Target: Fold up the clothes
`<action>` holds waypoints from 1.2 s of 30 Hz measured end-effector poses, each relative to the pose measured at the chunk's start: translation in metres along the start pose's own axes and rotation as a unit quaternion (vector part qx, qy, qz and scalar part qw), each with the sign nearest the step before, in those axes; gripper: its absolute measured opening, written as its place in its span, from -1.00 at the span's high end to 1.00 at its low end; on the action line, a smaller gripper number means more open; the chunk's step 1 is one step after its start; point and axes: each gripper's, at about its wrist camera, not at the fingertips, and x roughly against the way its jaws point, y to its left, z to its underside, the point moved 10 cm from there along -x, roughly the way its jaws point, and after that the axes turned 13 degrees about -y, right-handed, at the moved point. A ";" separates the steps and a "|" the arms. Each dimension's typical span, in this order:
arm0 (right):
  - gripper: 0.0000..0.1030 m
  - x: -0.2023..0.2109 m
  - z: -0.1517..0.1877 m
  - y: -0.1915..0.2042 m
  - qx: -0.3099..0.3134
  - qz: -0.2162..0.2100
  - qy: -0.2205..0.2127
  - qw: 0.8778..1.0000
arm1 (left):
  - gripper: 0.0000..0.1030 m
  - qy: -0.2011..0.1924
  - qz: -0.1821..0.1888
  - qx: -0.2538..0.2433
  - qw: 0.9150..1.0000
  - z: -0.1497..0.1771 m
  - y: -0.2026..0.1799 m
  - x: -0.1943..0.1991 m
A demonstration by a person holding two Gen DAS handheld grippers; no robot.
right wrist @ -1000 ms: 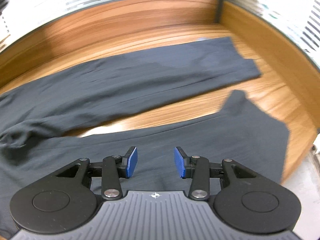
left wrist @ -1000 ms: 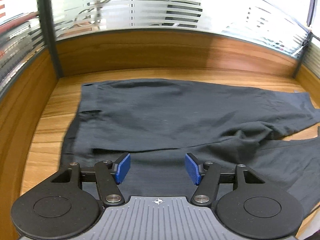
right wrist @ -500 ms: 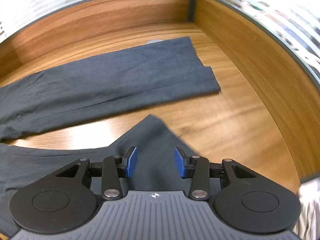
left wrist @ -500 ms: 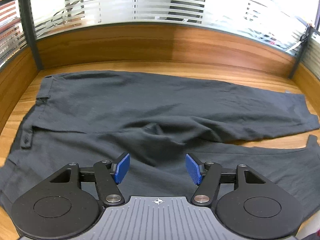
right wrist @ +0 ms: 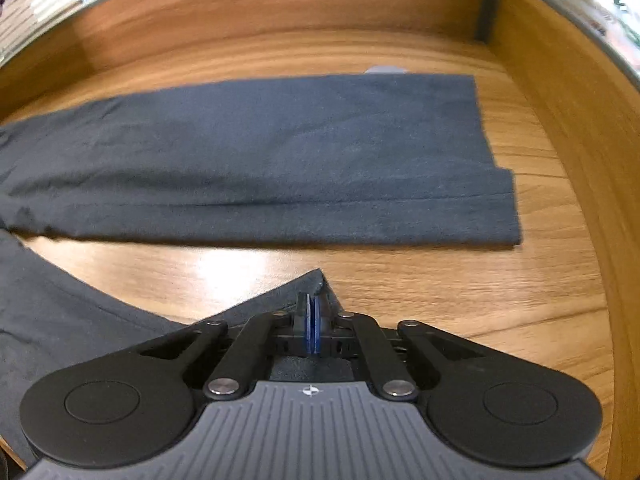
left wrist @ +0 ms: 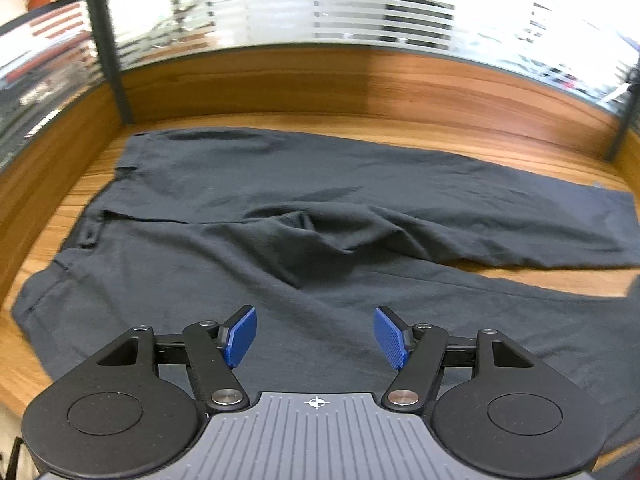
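Note:
Dark grey trousers [left wrist: 280, 216] lie spread on the wooden table, waistband at the left, two legs running right. My left gripper [left wrist: 315, 336] is open and empty, hovering over the near side of the trousers by the crotch folds. In the right wrist view the far leg [right wrist: 280, 160] lies flat across the table. My right gripper [right wrist: 311, 320] is shut on the hem corner of the near leg [right wrist: 80, 320], which rises to a point at the pads.
The table [right wrist: 460, 292] has raised wooden walls at the back [left wrist: 360, 84] and on the right [right wrist: 580, 120]. Glass panels with blinds stand above the back wall. Bare wood shows between the two legs.
My right gripper has closed on the near leg's hem corner. The left gripper stays open; its view has shifted a little to the right over the trousers.

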 end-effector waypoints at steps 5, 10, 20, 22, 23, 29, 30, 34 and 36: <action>0.98 0.039 -0.012 -0.040 -0.014 0.091 -0.045 0.995 | -0.32 -0.014 -0.043 0.016 0.999 -0.011 0.015 -0.004; 0.99 0.072 -0.008 -0.093 -0.028 0.176 -0.052 0.983 | -0.32 -0.014 -0.064 0.051 0.997 -0.019 0.020 -0.016; 0.51 0.073 0.005 -0.113 -0.015 0.209 -0.025 0.978 | -0.37 0.001 -0.080 0.067 0.995 -0.024 0.022 -0.047; 0.37 0.077 -0.001 -0.111 -0.012 0.201 -0.040 0.979 | -0.38 0.000 -0.084 0.065 0.994 -0.026 0.024 -0.051; 0.37 0.077 -0.006 -0.110 -0.014 0.198 -0.045 0.979 | -0.38 0.000 -0.086 0.064 0.994 -0.027 0.024 -0.053; 0.36 0.063 -0.037 -0.102 -0.033 0.171 -0.065 0.983 | -0.39 0.013 -0.091 0.049 0.995 -0.032 0.024 -0.075; 0.35 0.058 -0.041 -0.101 -0.036 0.165 -0.065 0.983 | -0.39 0.018 -0.092 0.041 0.995 -0.033 0.023 -0.080; 0.27 0.039 -0.053 -0.095 -0.044 0.148 -0.059 0.986 | -0.39 0.025 -0.093 0.018 0.995 -0.037 0.021 -0.096; 0.26 0.030 -0.058 -0.092 -0.050 0.143 -0.052 0.987 | -0.39 0.024 -0.089 0.008 0.996 -0.043 0.018 -0.105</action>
